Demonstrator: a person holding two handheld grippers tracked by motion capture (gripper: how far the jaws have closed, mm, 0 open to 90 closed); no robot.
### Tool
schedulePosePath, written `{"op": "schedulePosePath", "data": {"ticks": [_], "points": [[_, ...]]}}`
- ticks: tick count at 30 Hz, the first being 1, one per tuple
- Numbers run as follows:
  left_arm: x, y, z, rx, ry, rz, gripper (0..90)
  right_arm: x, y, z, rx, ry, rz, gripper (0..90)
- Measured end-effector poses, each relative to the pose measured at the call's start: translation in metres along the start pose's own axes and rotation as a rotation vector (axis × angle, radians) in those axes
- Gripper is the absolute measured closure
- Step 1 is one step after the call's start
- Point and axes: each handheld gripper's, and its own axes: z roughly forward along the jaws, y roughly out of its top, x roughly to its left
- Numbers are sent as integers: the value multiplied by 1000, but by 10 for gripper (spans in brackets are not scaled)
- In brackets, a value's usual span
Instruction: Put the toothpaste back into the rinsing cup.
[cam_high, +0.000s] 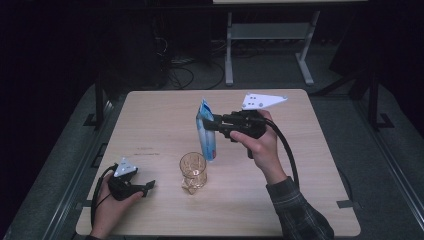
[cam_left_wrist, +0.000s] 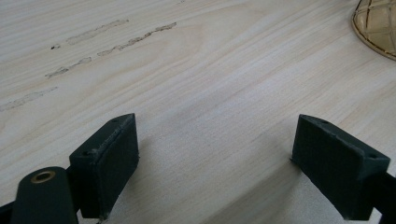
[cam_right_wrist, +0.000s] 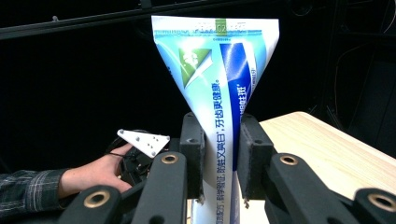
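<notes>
A blue, white and green toothpaste tube (cam_high: 206, 131) stands upright in the air, flat crimped end up, over the middle of the wooden table (cam_high: 310, 200). My right gripper (cam_high: 206, 123) is shut on the tube partway down its body; in the right gripper view both pads press the tube (cam_right_wrist: 219, 88) between them at the right gripper (cam_right_wrist: 221, 158). An amber patterned glass (cam_high: 193, 170) stands on the table just below and left of the tube's lower end. My left gripper (cam_high: 151, 186) rests low at the table's front left, open, with bare wood between its jaws (cam_left_wrist: 212, 158).
The amber glass's base (cam_left_wrist: 377, 25) shows at the top right of the left gripper view. Faint scuff marks (cam_left_wrist: 107, 39) cross the wood ahead of it. Beyond the table's far edge stand a white desk frame (cam_high: 270, 40) and cables on the dark floor.
</notes>
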Motion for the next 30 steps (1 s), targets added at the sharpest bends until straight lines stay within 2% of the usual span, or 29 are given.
{"op": "schedulePosePath", "data": {"ticks": [10,30], "points": [[0,0,0,-1,-3,4,137,4,1,15,4,17,-10,740],[0,0,0,-1,-5,3,137,3,-12,37,39,35,-6,739]]}}
